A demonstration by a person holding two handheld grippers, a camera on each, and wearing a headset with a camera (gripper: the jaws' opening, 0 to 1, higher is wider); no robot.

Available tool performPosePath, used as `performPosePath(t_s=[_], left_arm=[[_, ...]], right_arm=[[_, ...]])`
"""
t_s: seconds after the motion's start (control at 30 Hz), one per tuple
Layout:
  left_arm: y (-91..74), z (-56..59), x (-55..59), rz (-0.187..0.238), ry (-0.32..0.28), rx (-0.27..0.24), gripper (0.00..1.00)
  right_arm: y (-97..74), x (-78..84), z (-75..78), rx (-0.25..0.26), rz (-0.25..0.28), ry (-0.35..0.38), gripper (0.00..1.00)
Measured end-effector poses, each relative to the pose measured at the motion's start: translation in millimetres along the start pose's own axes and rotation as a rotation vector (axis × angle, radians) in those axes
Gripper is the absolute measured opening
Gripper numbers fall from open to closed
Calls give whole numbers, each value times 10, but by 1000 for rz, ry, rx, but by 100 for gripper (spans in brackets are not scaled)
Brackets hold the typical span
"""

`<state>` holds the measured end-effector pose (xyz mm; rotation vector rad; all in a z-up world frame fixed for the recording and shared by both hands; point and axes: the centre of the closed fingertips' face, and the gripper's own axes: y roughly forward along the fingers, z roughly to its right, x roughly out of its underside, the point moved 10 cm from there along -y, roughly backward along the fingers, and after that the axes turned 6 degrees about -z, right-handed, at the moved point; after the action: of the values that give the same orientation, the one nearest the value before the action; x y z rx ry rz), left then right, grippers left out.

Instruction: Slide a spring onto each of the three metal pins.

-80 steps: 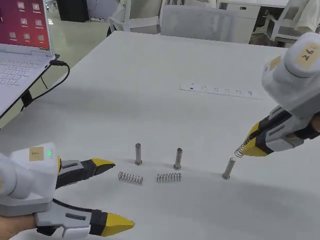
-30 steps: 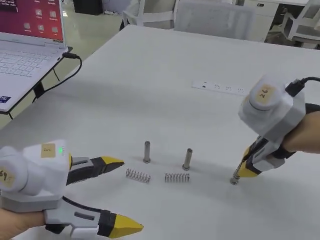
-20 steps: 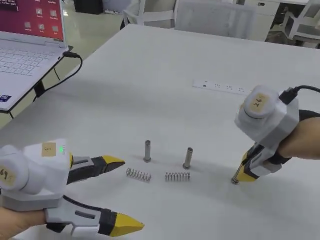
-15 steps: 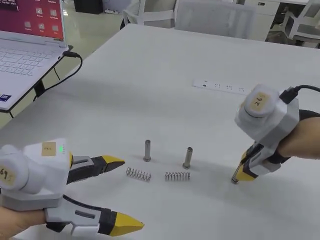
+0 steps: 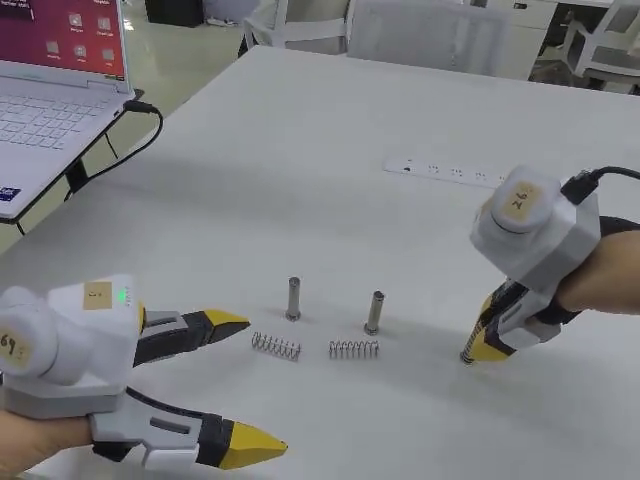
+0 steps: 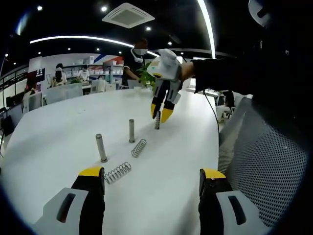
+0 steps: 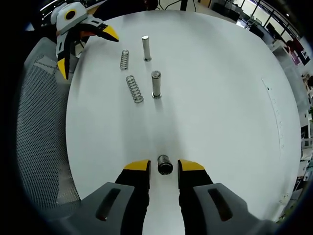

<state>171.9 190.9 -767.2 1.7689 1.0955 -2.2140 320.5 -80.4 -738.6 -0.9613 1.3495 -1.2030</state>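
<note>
- Nearest you on the tabletop (image 5: pixel 330 130), your left claw (image 5: pixel 255 380) hovers with its jaws spread wide and nothing between them.
- Just past its tips lie the left loose spring (image 5: pixel 275 346) and the middle loose spring (image 5: pixel 354 349). Both are flat on their sides and apart from each other.
- At about the same depth on your right, your right claw (image 5: pixel 485 345) points down around the right pin (image 7: pixel 165 166), which wears the fitted spring (image 5: pixel 469 345). The right gripper view shows a thin gap on either side of the coil, so that claw looks released, straddling it rather than pinching it.
- Count that as one spring of three on. Whether it has dropped fully to the pin's base, you cannot tell from here.
- Just behind the loose springs stand the left pin (image 5: pixel 293 298) and the middle pin (image 5: pixel 375 311), upright and bare, each with its spring lying just in front. Those two are what you have left.
- Well beyond, a power strip (image 5: pixel 445 175) lies flat, and a laptop (image 5: pixel 50 70) sits off to your far left.
</note>
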Motion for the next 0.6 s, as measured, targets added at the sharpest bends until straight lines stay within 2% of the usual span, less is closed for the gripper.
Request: performPosePath(t_s=[0.4, 0.6], left_arm=[[-5, -8, 1, 3, -1, 4, 75], [-10, -12, 9, 5, -2, 3, 75]], right_arm=[[-119, -161, -54, 22, 52, -60, 22], [-145, -313, -153, 17, 83, -115, 20]])
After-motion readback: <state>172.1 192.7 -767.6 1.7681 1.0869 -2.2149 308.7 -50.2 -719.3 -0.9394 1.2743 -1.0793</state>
